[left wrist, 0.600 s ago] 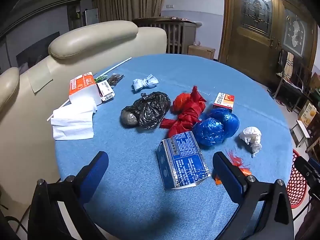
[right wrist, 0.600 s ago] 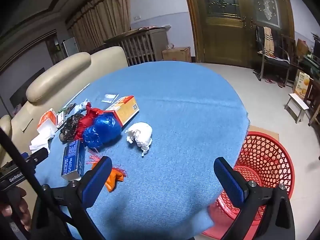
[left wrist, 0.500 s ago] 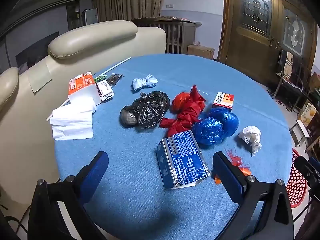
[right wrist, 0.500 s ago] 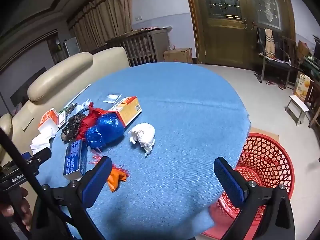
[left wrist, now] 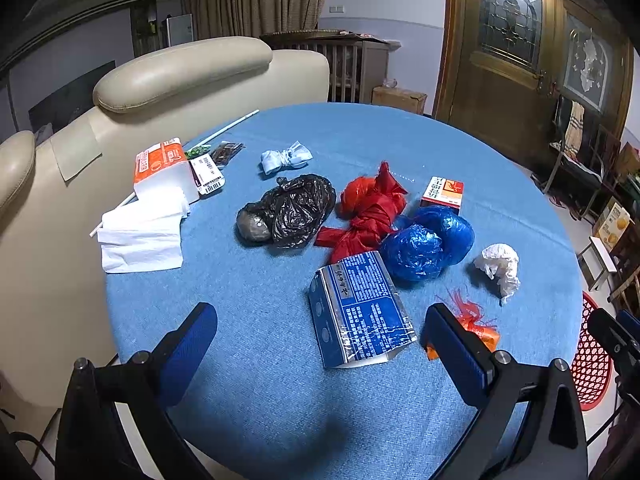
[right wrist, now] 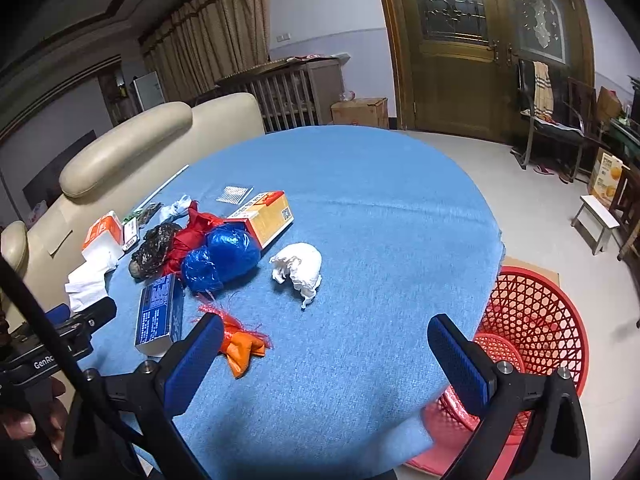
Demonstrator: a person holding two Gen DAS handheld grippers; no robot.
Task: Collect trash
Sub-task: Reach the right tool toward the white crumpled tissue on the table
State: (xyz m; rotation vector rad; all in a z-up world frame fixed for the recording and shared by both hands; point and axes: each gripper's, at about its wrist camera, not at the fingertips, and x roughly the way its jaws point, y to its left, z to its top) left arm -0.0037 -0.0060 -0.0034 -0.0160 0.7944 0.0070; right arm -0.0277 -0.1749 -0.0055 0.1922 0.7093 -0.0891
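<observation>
Trash lies on a round blue table (left wrist: 360, 140): a blue foil carton (left wrist: 360, 312), a blue bag (left wrist: 428, 242), a red bag (left wrist: 368, 212), a black bag (left wrist: 292, 212), a crumpled white paper (left wrist: 500, 264), and an orange-red net scrap (left wrist: 476, 320). My left gripper (left wrist: 320, 344) is open and empty, hovering just in front of the carton. My right gripper (right wrist: 326, 350) is open and empty above the table's near edge, short of the white paper (right wrist: 300, 266) and right of the orange scrap (right wrist: 244, 344). A red mesh basket (right wrist: 532, 320) stands on the floor at right.
An orange-and-white tissue pack (left wrist: 160, 168) with loose tissues (left wrist: 140, 236), a small orange box (left wrist: 442, 192), a white knotted bag (left wrist: 286, 158) and a thin white stick (left wrist: 224, 130) lie on the table. A cream sofa (left wrist: 180, 76) stands behind it. A stool (right wrist: 596, 224) is at right.
The right gripper has shifted slightly left and forward over the table, so the trash sits nearer its centre. The left gripper has barely moved. Both stay open.
</observation>
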